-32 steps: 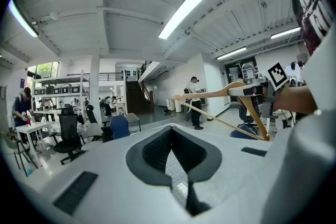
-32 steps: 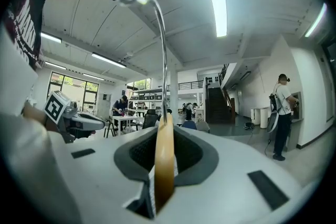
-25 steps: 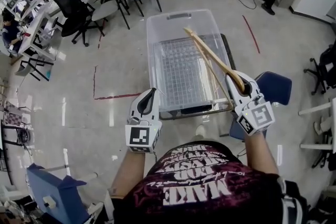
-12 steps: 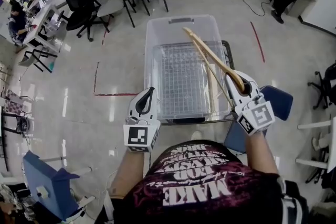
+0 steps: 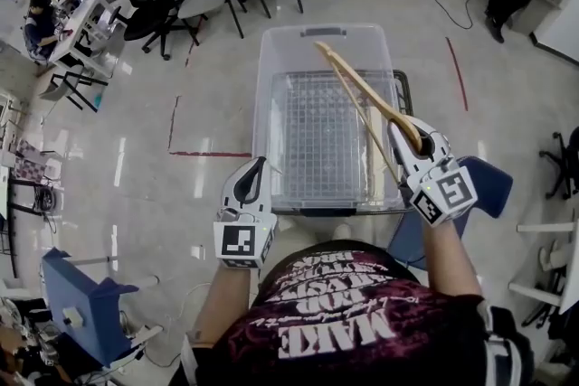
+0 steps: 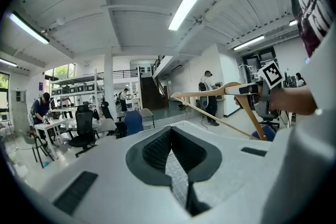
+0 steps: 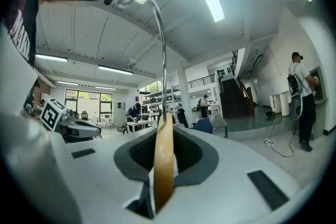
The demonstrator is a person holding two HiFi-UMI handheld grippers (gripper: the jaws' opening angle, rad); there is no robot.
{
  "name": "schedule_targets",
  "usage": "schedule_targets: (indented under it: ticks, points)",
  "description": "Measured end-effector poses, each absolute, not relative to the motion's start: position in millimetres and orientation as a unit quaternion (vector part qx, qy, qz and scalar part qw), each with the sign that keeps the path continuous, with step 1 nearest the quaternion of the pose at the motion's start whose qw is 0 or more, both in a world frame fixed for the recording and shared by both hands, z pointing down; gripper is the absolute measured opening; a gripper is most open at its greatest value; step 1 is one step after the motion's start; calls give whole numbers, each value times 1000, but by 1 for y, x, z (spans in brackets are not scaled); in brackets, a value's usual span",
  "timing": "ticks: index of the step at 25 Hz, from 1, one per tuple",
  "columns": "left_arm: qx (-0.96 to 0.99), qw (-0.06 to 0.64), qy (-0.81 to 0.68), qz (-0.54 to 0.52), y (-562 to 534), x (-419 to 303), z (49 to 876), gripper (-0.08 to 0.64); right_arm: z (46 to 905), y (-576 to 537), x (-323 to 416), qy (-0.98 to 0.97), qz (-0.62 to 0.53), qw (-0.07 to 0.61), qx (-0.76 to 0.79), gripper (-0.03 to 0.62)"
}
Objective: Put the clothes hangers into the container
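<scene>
Parking left gripper low by the near-left corner of clear container, shut tight on nothing, out of the way. Carrying wooden hanger over the container's right half, slanting from far middle back toward the near-right corner, apparently above the rim and not yet inside; no other hangers seen in there. Clamping it near the neck with right gripper, closed down on the wood, metal hook curving up past that camera. Step in hand, at a guess: lowering hanger into the bin. For a clean job: bring right gripper in over the middle, tip the far end below the rim, line the hanger up with the long side so both ends miss the walls, let go low, no dropping. Mind the hook catching the rim.
</scene>
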State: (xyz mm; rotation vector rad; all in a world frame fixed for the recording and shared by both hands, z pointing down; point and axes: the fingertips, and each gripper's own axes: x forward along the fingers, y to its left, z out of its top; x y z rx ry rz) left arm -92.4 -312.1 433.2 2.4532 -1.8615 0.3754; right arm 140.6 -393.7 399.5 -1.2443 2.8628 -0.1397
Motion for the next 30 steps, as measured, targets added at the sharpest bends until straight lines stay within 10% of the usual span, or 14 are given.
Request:
schedule_targets:
  ticks: [30]
  points:
    - [844,18,-521,126,-406,-138,445,5,498,-457,53,895,-105,-81,-426,61]
